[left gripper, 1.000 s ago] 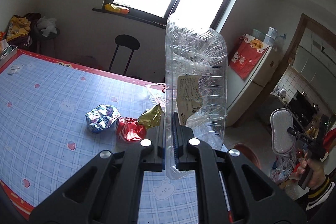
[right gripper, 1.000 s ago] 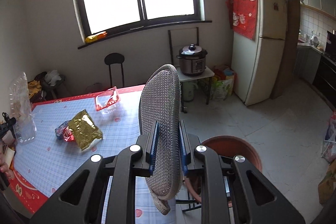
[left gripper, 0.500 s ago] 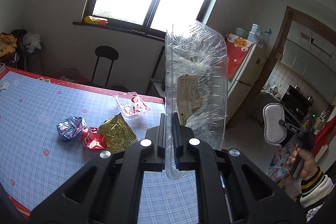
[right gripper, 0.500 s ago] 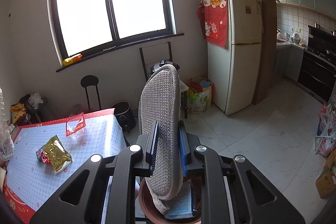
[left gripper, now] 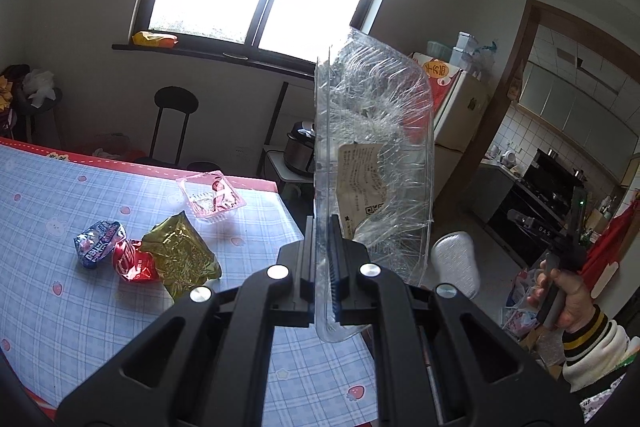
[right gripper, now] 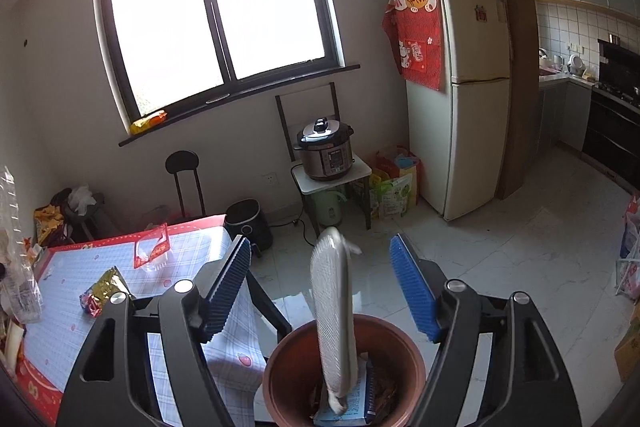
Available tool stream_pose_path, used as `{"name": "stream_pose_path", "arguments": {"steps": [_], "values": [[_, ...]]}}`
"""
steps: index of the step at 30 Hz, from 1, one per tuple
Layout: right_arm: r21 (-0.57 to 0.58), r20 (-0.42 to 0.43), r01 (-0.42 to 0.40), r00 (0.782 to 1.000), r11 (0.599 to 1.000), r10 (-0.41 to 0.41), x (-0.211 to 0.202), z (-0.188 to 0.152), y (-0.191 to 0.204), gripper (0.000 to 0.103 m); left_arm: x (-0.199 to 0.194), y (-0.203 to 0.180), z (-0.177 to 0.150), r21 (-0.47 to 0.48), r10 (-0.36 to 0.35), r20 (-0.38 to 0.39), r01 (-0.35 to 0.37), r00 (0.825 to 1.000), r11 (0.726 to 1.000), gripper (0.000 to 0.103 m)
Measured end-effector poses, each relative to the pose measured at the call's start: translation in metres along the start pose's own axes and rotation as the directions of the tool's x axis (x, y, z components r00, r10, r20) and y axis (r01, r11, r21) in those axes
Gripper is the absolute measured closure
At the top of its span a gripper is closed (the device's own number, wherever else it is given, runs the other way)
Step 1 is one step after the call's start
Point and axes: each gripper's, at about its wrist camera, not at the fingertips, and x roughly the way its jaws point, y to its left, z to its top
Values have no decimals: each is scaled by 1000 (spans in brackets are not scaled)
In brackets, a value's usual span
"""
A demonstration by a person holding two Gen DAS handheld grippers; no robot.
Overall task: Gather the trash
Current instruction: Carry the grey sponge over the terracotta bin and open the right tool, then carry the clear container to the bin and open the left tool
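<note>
My left gripper [left gripper: 323, 259] is shut on a clear plastic clamshell box [left gripper: 376, 163] with a paper label, held upright above the table edge. My right gripper [right gripper: 324, 287] is open above a brown round bin [right gripper: 344, 371] on the floor. A grey mesh insole [right gripper: 334, 311] stands free between the open fingers, its lower end inside the bin. It also shows in the left wrist view [left gripper: 456, 263]. On the table lie a gold wrapper [left gripper: 180, 255], a red wrapper [left gripper: 130, 261], a blue wrapper [left gripper: 100, 243] and a clear pink tray [left gripper: 212, 195].
The blue checked table [left gripper: 60, 307] with a red border stands left of the bin. A black stool [right gripper: 184, 179], a black pot [right gripper: 248, 219], a pressure cooker [right gripper: 326, 155] on a small stand and a fridge [right gripper: 468, 99] line the far wall.
My right gripper opened and let go of the insole, which now drops into the bin. The left gripper swung right with the clamshell box, toward the table's right edge.
</note>
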Motion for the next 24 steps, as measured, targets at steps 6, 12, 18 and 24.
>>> {"name": "stream_pose_path", "arguments": {"steps": [6, 12, 18, 24], "values": [[-4, 46, 40, 998, 999, -40, -27, 2, -2, 6, 16, -15, 3, 56, -49, -27, 50, 998, 997, 94], [36, 56, 90, 994, 995, -92, -57, -5, -20, 6, 40, -43, 7, 107, -133, -62, 139, 989, 985, 93], [58, 40, 163, 985, 985, -166, -84, -24, -45, 6, 83, -88, 2, 156, -233, -121, 251, 965, 955, 94], [86, 8, 240, 970, 967, -242, -106, -42, -77, 6, 137, -139, -9, 180, -309, -181, 340, 934, 923, 93]]}}
